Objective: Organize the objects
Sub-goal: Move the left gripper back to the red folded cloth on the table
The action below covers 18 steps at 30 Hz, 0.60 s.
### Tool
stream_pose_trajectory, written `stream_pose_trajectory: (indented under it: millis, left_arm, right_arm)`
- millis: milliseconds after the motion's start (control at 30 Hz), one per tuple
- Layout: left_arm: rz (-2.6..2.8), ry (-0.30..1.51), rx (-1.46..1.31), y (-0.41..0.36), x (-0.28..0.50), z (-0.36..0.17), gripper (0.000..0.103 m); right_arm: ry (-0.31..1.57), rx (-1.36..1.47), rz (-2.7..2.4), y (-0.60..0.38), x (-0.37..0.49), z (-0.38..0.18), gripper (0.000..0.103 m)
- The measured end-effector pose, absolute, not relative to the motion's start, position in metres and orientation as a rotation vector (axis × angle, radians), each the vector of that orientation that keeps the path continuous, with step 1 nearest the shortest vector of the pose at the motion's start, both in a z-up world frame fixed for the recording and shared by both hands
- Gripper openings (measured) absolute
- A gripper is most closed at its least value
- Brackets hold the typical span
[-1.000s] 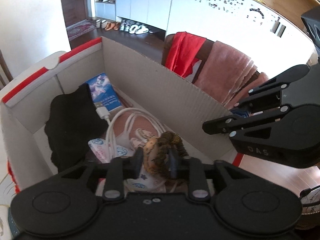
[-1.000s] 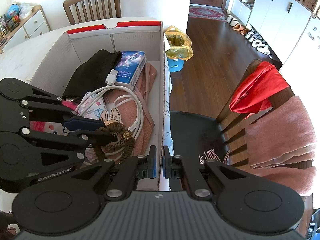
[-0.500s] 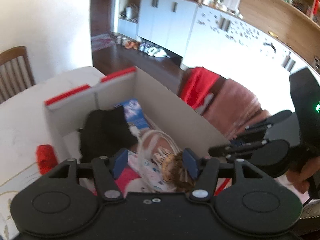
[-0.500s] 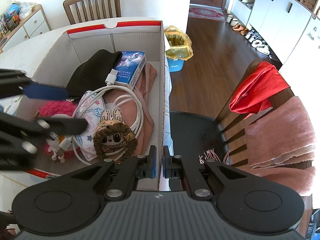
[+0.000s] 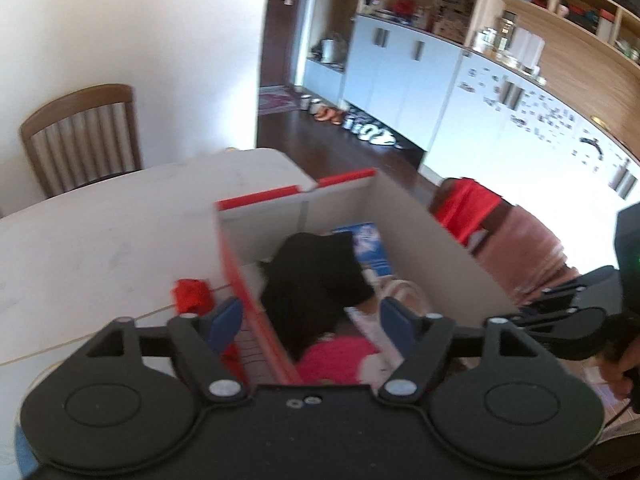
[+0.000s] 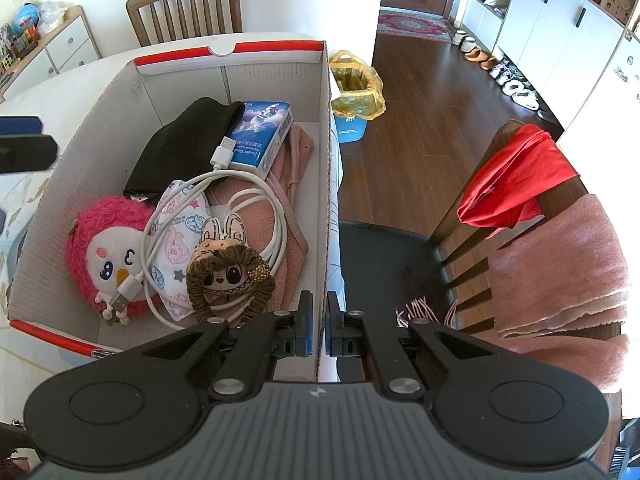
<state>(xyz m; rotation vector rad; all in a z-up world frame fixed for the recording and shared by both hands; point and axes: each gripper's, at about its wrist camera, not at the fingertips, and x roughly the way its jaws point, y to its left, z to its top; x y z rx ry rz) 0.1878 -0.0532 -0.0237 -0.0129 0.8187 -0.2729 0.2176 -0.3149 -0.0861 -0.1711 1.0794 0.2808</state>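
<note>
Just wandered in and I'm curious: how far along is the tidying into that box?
Mostly done, it seems: the box already holds a pink plush, black pouch, white cable and brown doll. The right tool pinches the box wall shut; the left tool, empty, has just been opening. A red item looks left on the table.

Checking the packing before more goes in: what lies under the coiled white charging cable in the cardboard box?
Under the coiled white charging cable lie a patterned white face mask and a pink fleece cloth, in the cardboard box. Anything beneath the cloth is covered.
</note>
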Motion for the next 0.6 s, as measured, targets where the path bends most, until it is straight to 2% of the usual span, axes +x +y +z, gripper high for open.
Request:
stream_pose_trajectory:
  millis: [233,600]
  left_arm:
    - [-0.145,0.822,-0.007,-0.024,0.196,-0.032,0.101]
    - [0.023,0.924,-0.004,0.008,0.221,-0.079,0.101]
  right_arm:
    - [1.080,-0.172,0.281,-0.314,0.218,-0.086,0.005]
    - [1.083,-0.170,0.279,-0.318,0.217,-0.087,0.005]
